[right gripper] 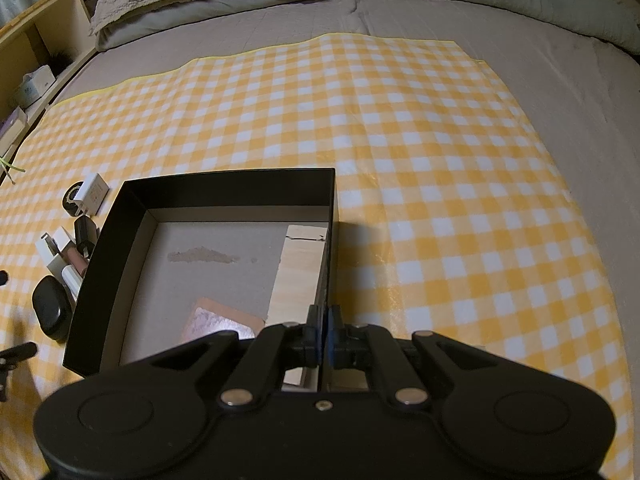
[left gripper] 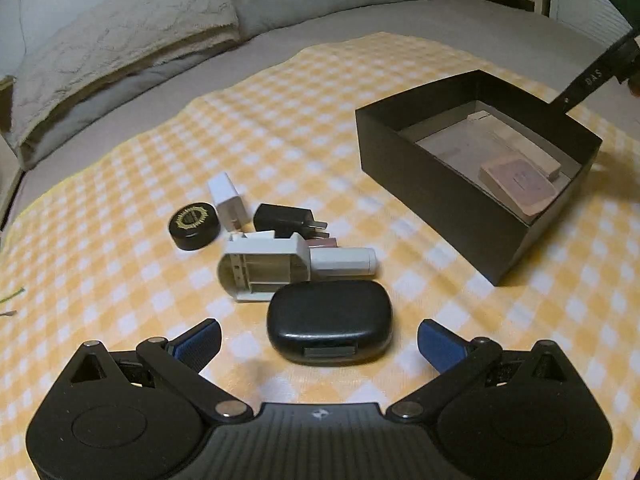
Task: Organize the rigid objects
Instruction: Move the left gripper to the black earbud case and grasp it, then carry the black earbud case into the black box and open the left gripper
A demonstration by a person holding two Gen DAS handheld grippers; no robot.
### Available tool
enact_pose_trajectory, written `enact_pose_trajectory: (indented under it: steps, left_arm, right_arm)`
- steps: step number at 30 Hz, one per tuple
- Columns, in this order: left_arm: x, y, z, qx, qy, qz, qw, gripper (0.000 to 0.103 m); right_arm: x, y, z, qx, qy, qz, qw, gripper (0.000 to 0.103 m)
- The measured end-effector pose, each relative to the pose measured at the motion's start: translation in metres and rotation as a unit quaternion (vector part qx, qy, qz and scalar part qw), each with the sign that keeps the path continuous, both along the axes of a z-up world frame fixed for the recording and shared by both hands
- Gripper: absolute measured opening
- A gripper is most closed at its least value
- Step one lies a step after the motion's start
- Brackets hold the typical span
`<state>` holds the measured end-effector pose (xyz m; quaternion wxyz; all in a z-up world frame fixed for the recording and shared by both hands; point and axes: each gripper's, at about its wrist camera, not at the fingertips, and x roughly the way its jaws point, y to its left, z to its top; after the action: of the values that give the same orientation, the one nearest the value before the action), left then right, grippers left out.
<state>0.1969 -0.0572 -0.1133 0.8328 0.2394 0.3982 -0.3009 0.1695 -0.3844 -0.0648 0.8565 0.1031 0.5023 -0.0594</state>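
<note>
spread wide, left gripper [left gripper: 319, 340] frames the smooth black case [left gripper: 330, 322], probably light, stiff and slippery, best pinched across its flanks, while right gripper [right gripper: 325, 334] pinches the box wall [right gripper: 329, 256].

Glossy plastic case [left gripper: 330, 322], matt cardboard box [left gripper: 440, 184], checked cloth [left gripper: 280, 120]

Dim warm indoor light, soft shadows, strong fisheye bending at edges, slight blur, perhaps motion
</note>
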Motion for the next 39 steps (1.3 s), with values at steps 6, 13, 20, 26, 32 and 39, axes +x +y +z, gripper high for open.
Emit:
enact_pose_trajectory:
  steps: [6, 13, 20, 26, 32, 39]
  left_arm:
    - [0.015, -0.006, -0.010, -0.020, 0.026, 0.023, 0.9992, 0.101]
    - [0.027, -0.012, -0.015, -0.015, 0.039, 0.024, 0.9988, 0.087]
    - [0.028, -0.014, -0.016, -0.013, 0.050, 0.026, 0.9983, 0.081]
    - [0.029, -0.016, -0.017, -0.008, 0.052, 0.043, 0.9977, 0.082]
    - [0.030, -0.023, -0.020, 0.017, 0.044, 0.036, 0.9982, 0.081]
    - [0.017, -0.027, -0.004, 0.002, 0.067, 0.071, 0.9952, 0.081]
  right_arm:
    - [-0.001, -0.002, 0.000, -0.004, 0.000, 0.002, 1.000, 0.004]
    - [-0.001, 0.000, 0.000, -0.005, 0.000, 0.003, 1.000, 0.004]
    - [-0.001, 0.001, 0.000, -0.006, 0.000, 0.004, 1.000, 0.004]
    - [-0.002, 0.000, 0.000, -0.006, 0.000, 0.004, 1.000, 0.004]
    - [-0.001, 0.001, 0.000, -0.006, 0.000, 0.004, 1.000, 0.004]
    - [-0.002, 0.002, 0.000, -0.006, 0.000, 0.004, 1.000, 0.004]
